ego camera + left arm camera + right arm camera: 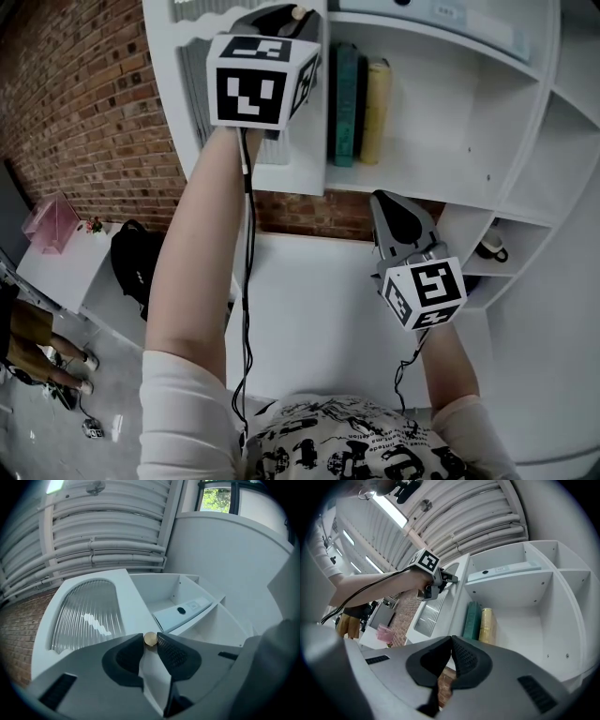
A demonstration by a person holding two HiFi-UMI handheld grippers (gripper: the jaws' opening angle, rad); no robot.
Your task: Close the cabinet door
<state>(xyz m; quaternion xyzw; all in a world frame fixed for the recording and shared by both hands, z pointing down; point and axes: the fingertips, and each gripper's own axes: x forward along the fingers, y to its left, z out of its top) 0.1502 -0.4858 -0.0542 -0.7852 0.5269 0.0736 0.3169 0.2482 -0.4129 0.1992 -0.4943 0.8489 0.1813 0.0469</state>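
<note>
The white cabinet door (86, 613) with a ribbed glass panel stands open, swung out from the shelf unit (187, 592). My left gripper (150, 641) is shut on the door's small brass knob (150, 639), one pad on each side of it. In the head view the left gripper (286, 13) is raised high at the door (302, 155), and the knob (298, 13) shows at its tip. My right gripper (386, 202) hangs lower, below the shelf, apart from the door. The right gripper (451, 638) is shut with nothing between its fingers.
A green book (345, 94) and a yellow book (377, 108) stand on the open shelf. A flat white device (183, 610) lies on the shelf above. A brick wall (84, 103), a black bag (136, 258) and a pink box (52, 223) are at left. A person's legs (37, 352) show at lower left.
</note>
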